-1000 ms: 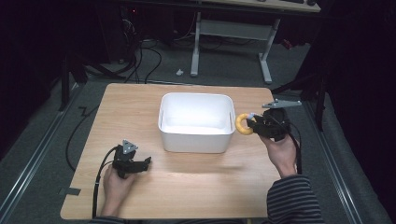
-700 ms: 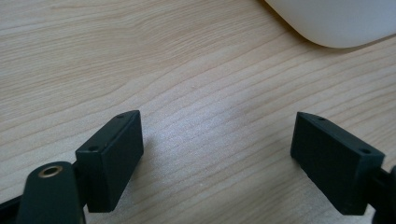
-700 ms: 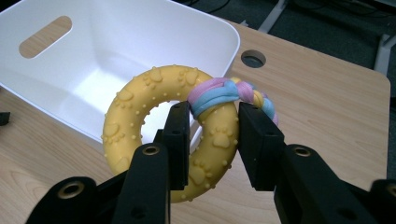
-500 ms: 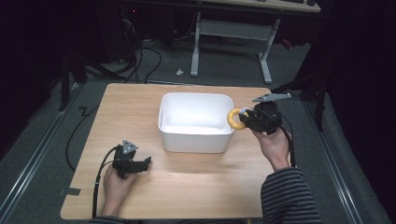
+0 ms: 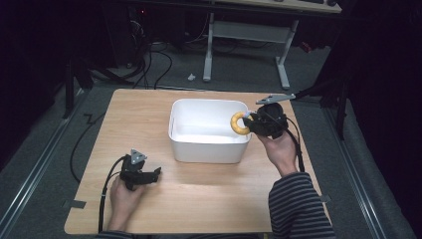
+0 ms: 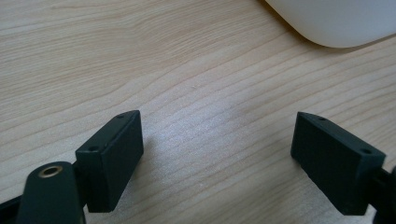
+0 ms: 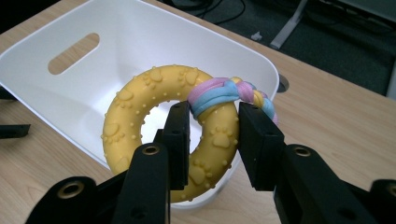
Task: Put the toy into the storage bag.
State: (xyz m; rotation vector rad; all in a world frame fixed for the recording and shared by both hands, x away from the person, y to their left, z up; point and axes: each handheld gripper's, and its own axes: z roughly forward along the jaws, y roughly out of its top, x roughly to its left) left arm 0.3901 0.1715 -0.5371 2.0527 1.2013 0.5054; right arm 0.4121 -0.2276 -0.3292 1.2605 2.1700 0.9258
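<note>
My right tool (image 5: pixel 251 123) is clamped on a yellow rubber ring toy studded with paw prints (image 7: pixel 166 126), one pad reaching through its hole and the other pressing its outer side, just below the pastel pink, blue and purple braided cord (image 7: pixel 233 93) knotted around it. In the high view I hold the ring (image 5: pixel 239 123) upright over the right-hand rim of the white rectangular plastic tub (image 5: pixel 209 149), which stands in the middle of the light wooden table (image 5: pixel 199 209). In the right tool's own view the ring hangs above the tub's near rim, with the slotted handle cut-out (image 7: pixel 74 53) in the far wall beyond it. My left tool (image 5: pixel 155 174) rests low on the table near its front left part, well apart from the tub, its pads (image 6: pixel 112 158) spread wide with only bare wood between them.
</note>
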